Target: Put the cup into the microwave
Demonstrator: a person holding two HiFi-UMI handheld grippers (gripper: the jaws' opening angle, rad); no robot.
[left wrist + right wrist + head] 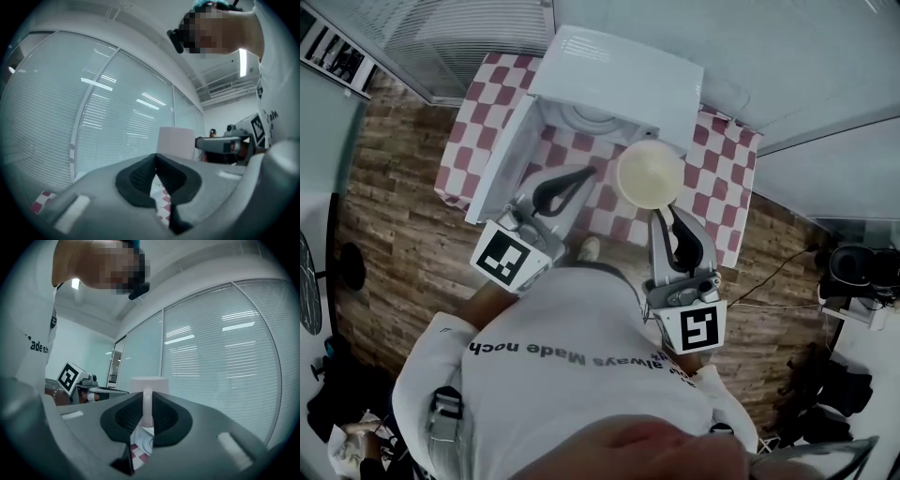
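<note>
— What do we see at our left?
— Our left gripper (589, 174), its jaws pressed together on nothing, over the checked tablecloth (469, 141). Beyond it is the white microwave (619, 70), with its door (502, 159) open and only a turntable (581, 117) inside.
— And to the right?
— Our right gripper (664, 217) pinches the handle of the cup (649, 173). The cup is empty and held just before the microwave's opening.

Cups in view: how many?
1. The cup is held by its handle in the right gripper, in front of the open microwave. More could sit unseen inside it.
</note>
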